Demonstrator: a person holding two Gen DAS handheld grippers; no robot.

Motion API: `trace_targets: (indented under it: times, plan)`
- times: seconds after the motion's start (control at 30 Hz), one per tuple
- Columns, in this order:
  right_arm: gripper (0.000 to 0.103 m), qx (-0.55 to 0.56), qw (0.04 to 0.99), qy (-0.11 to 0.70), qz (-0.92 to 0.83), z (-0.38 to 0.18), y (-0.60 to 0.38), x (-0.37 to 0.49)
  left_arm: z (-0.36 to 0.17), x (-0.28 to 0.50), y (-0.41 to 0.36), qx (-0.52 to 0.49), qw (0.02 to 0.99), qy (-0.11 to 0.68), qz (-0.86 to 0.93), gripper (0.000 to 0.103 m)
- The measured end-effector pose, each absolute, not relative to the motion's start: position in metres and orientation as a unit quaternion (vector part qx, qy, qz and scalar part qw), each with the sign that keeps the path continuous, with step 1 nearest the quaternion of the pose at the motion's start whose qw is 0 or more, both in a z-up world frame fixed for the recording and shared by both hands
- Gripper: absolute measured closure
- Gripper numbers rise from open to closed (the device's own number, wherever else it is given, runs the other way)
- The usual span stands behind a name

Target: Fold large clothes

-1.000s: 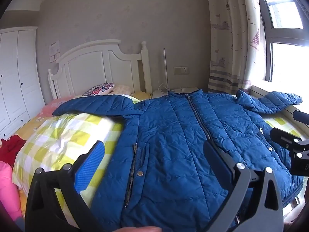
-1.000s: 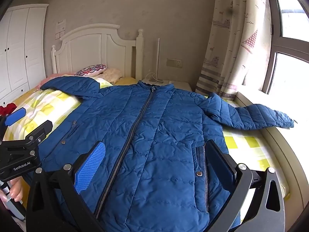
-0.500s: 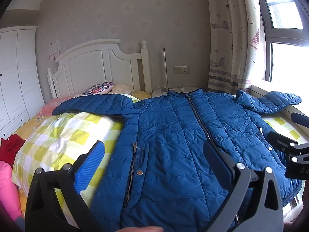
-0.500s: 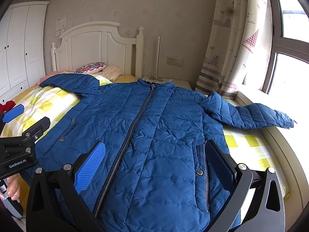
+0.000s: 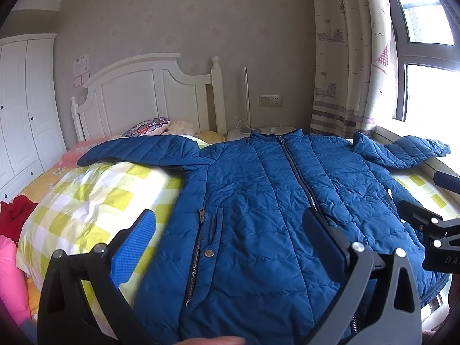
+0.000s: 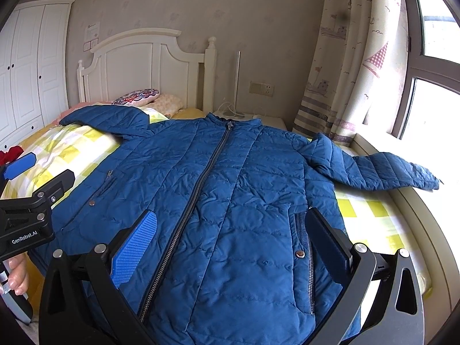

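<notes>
A blue quilted jacket point(image 5: 258, 201) lies front up and zipped on the bed, collar toward the headboard; it also shows in the right wrist view point(image 6: 230, 187). One sleeve point(image 5: 138, 151) stretches left, the other sleeve point(image 6: 373, 169) right onto the window ledge. My left gripper point(image 5: 230, 241) is open and empty above the jacket's lower left pocket. My right gripper point(image 6: 233, 238) is open and empty above the lower front, near the right pocket. Each gripper shows at the edge of the other's view.
The bed has a yellow checked quilt point(image 5: 86, 195), pillows point(image 5: 149, 122) and a white headboard point(image 5: 143, 92). A white wardrobe point(image 5: 23, 109) stands left. Red and pink clothes point(image 5: 11, 230) lie at the bed's left edge. A curtain point(image 6: 345, 72) and window ledge point(image 6: 402, 201) are right.
Both grippers have drifted slightly; the view has shifted a little over the jacket. The jacket lies as before and both grippers stay open.
</notes>
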State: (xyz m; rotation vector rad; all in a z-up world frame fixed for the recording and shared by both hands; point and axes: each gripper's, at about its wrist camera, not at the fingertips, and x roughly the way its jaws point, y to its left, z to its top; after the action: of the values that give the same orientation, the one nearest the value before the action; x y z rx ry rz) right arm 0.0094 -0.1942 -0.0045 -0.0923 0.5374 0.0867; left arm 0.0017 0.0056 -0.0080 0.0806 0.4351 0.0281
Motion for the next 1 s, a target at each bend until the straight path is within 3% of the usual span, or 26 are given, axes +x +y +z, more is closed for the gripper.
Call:
trace_targets:
  times: [1.0]
  plan:
    - [0.004, -0.044, 0.961, 0.269, 0.047, -0.009, -0.191, 0.009, -0.008, 0.006, 0.015, 0.032, 0.974, 0.226, 0.016, 0.002]
